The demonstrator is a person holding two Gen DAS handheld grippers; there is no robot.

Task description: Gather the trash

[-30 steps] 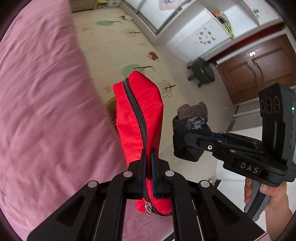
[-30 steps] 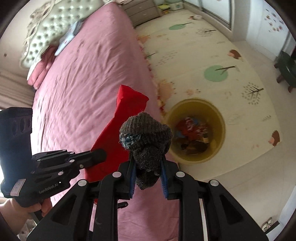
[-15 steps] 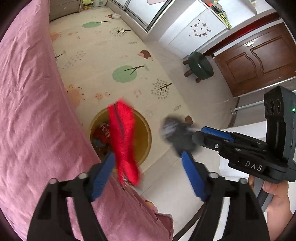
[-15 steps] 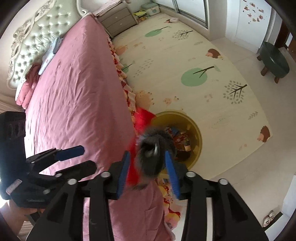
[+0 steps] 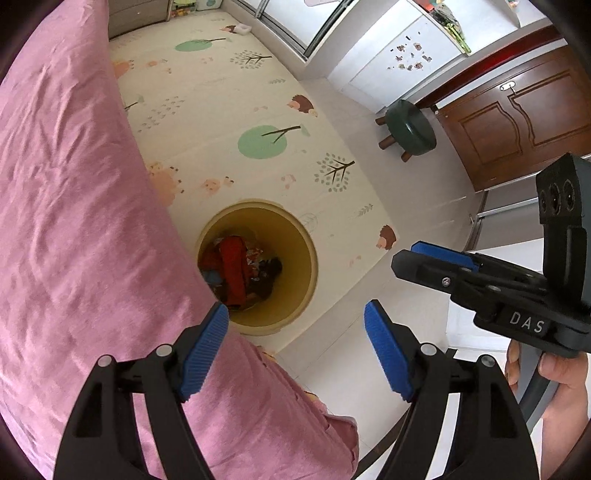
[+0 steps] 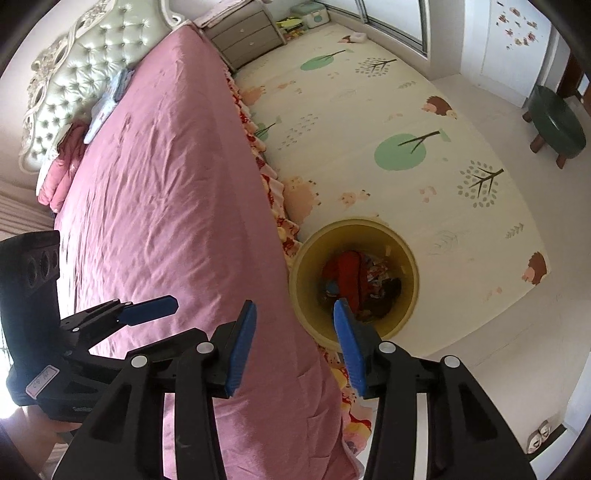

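Observation:
A round yellow bin point(image 5: 258, 204) point(image 6: 354, 223) stands on the floor mat against the bed's side. Inside it lie a red zip pouch point(image 5: 232, 269) point(image 6: 347, 273), a dark knitted sock point(image 5: 272, 266) point(image 6: 393, 286) and other scraps. My left gripper point(image 5: 295, 310) hovers high above the bin, open, with nothing between its blue pads point(image 5: 201, 347). My right gripper point(image 6: 294, 306) is also above the bin, open and empty; in the left wrist view the right gripper point(image 5: 417, 254) is at the right. In the right wrist view the left gripper point(image 6: 155, 308) is at the left.
A bed with a pink cover point(image 6: 159, 192) point(image 5: 66, 221) fills the left side, its tufted headboard point(image 6: 74, 81) far back. A patterned play mat point(image 5: 229, 122) covers the floor. A green stool point(image 5: 410, 127) stands before a brown door point(image 5: 524, 110); a grey nightstand point(image 6: 243, 35) is beyond.
Both grippers opened and let go: the red pouch left the left jaws, the sock left the right jaws, and both dropped into the yellow bin. Both hands shifted over the bin.

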